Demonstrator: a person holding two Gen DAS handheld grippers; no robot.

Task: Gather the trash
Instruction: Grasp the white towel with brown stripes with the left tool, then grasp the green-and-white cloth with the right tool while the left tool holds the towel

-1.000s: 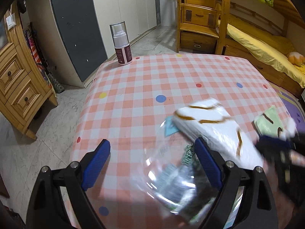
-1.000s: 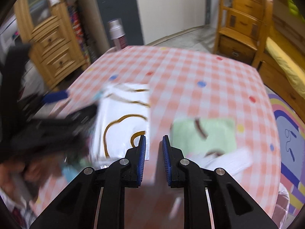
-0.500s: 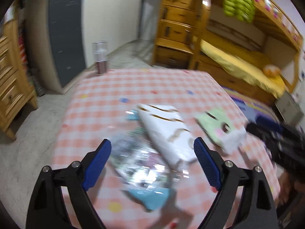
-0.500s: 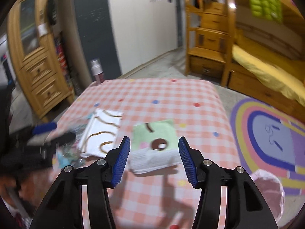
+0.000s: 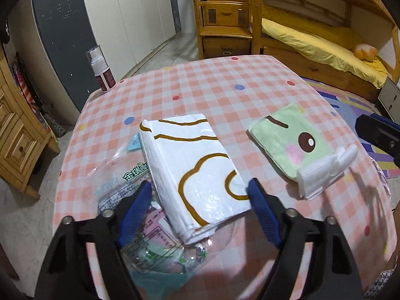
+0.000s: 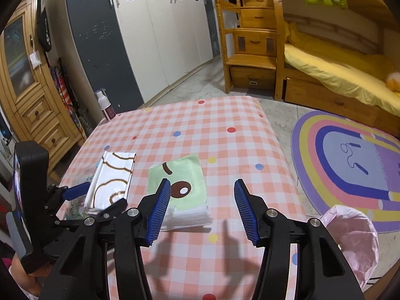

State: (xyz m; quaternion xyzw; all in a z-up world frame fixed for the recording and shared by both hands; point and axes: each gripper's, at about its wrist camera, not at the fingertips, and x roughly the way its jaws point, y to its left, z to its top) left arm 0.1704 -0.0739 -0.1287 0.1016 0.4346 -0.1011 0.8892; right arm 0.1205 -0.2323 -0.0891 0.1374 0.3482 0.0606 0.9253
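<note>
Narrowing L hand-held gripper (image 5: 200,197) astride white pkg (image 5: 197,172)

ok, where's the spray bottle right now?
Spray bottle stands upright at the table's far left corner in both wrist views, well beyond the white bag.

Left hand-held gripper (image 5: 200,195) has been closing, still unclamped; right hand-held gripper (image 6: 202,210) gapes.

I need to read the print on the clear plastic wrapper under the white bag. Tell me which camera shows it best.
The left wrist view. The clear wrapper lies close below the left gripper, its green print and label readable. The right wrist view shows only a sliver behind the left gripper, beside the white bag.
</note>
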